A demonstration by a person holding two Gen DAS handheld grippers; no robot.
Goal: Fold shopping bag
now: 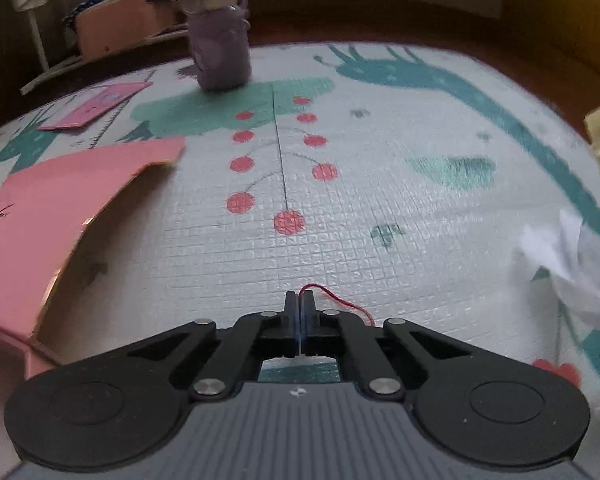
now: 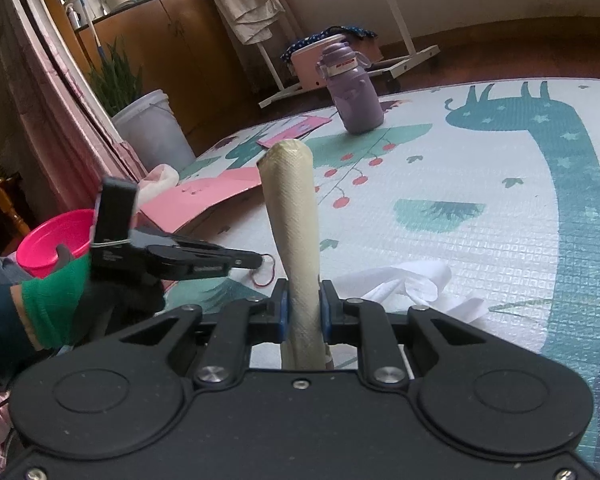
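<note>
The rolled beige shopping bag [image 2: 296, 236] stands nearly upright, clamped between the fingers of the right hand-held gripper [image 2: 304, 312] above the play mat [image 2: 480, 216]. The left hand-held gripper [image 1: 300, 312], held by a green-cuffed gloved hand [image 2: 80, 300], pinches a red rubber band [image 1: 340, 300]. Crumpled white tissue [image 2: 412, 284] lies just beside. A purple bottle [image 2: 352, 88] stands farther back; its label is unreadable.

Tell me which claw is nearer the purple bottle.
Hard to call; neither is close. The left claw, shut on a red rubber band, and the right claw, shut on the rolled bag, both sit well short of the purple bottle.
</note>
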